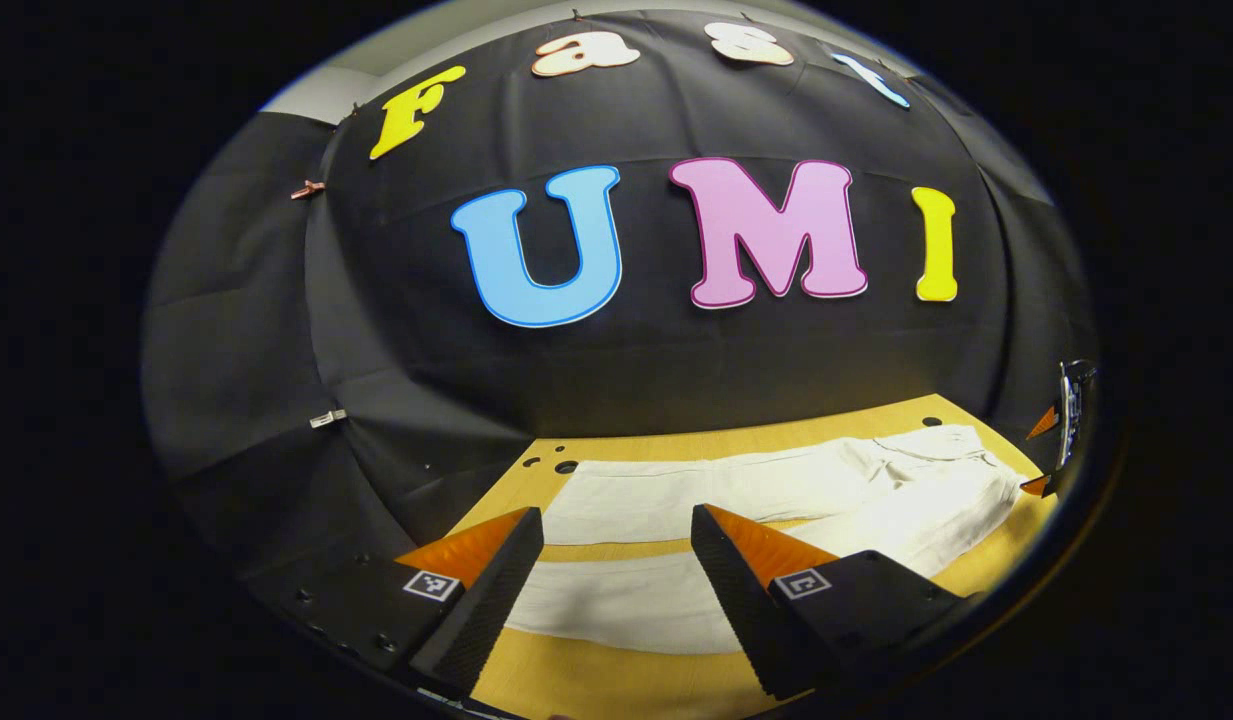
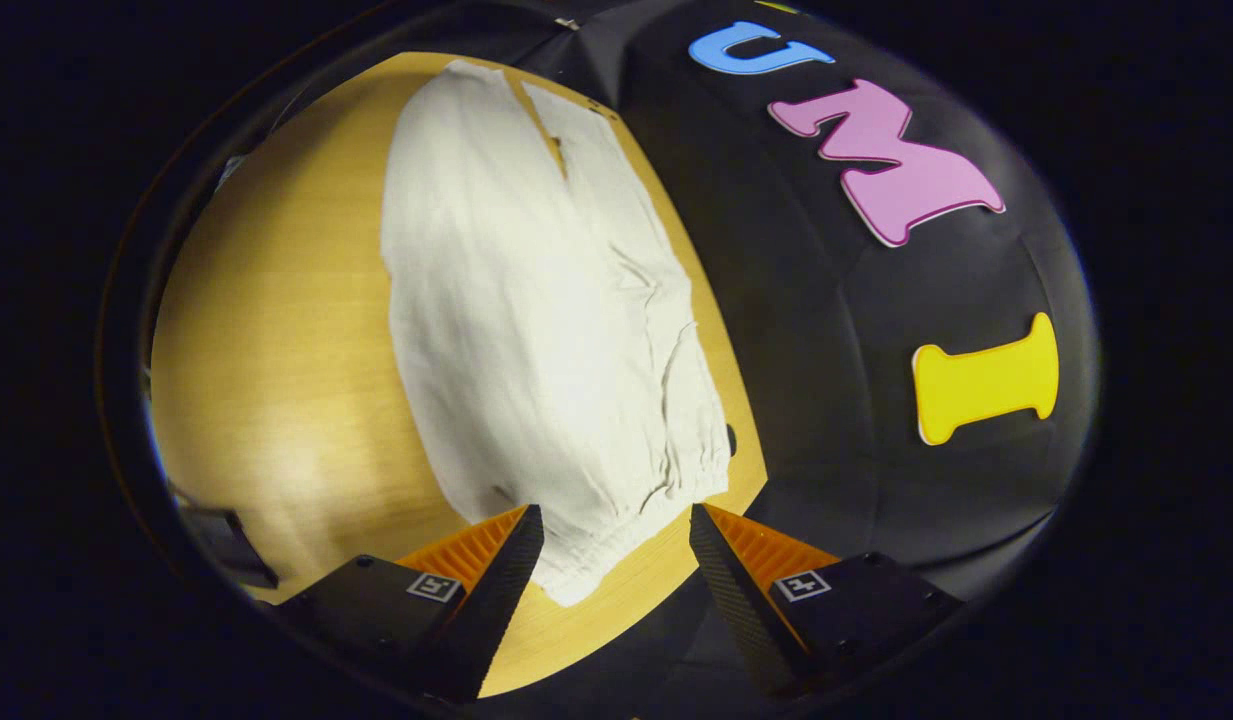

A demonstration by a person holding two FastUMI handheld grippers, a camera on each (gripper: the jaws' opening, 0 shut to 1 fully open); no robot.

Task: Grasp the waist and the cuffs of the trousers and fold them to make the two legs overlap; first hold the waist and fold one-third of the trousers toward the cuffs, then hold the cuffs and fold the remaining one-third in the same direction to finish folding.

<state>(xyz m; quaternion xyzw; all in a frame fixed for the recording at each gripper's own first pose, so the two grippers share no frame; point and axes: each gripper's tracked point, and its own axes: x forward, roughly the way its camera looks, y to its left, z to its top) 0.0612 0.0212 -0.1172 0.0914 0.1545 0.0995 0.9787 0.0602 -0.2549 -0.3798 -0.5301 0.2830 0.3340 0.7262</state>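
Observation:
White trousers (image 1: 776, 500) lie flat on the wooden table (image 1: 616, 680), legs spread apart in a V. In the left gripper view my left gripper (image 1: 616, 530) is open, hovering above the near leg's cuff end (image 1: 616, 605). The waist (image 1: 976, 470) lies at the far right, where the other gripper (image 1: 1061, 430) shows at the edge. In the right gripper view the trousers (image 2: 536, 320) stretch away from the elastic waist (image 2: 626, 520). My right gripper (image 2: 616, 530) stands open just above that waistband, its fingers either side of it, nothing held.
The black cloth wall (image 1: 676, 370) rises close behind the table's far edge. Small holes (image 1: 561, 466) mark the table's back left corner. Bare wood (image 2: 276, 350) lies to the left of the trousers in the right gripper view.

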